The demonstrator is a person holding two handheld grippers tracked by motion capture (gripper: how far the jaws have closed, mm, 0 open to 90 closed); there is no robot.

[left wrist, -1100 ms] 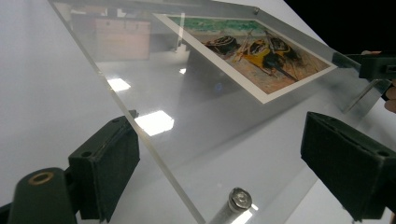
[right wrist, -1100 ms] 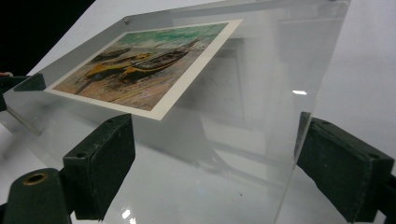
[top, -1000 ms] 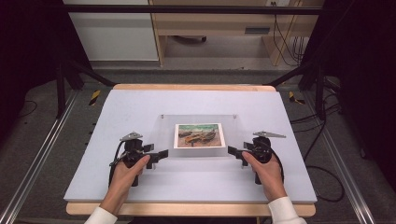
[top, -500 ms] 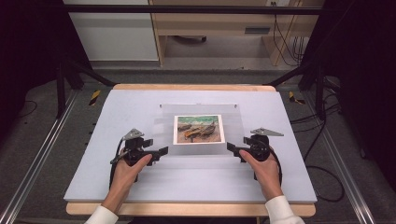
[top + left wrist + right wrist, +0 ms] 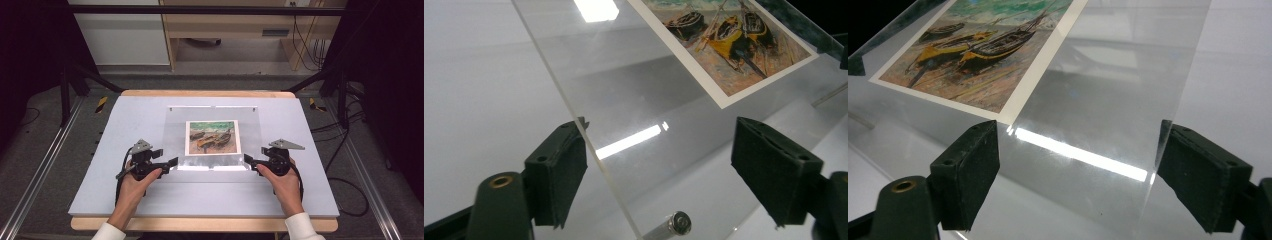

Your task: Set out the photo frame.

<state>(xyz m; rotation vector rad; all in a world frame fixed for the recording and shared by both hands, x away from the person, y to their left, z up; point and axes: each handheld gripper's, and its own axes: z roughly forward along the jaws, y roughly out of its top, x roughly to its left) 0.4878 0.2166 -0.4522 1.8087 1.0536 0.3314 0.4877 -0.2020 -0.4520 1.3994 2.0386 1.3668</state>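
Lying near the middle of the table, the clear sheet covered a small picture of boats, and its near edge seemed raised a little from the surface.

The left gripper stood at the near left corner of the sheet and the right gripper at the near right corner. The jaws of both had just been closing, with the sheet's corners between them. In the left gripper view one pad touched the side edge of the sheet while the other pad was apart from it. In the right gripper view one pad met the side edge and the other still stood off. So both were open, not yet gripping.

The sheet looked stiff, thin, light and very smooth. I judged it could slip easily from the pads and could scratch or crack if squeezed hard. The near corners were the best places to hold it, clear of the picture.

Reflections of lamps hid part of the surface. Whether the picture was under the sheet or fixed to it was hard to say. A small metal pin showed beneath the corner, but its purpose was unclear.
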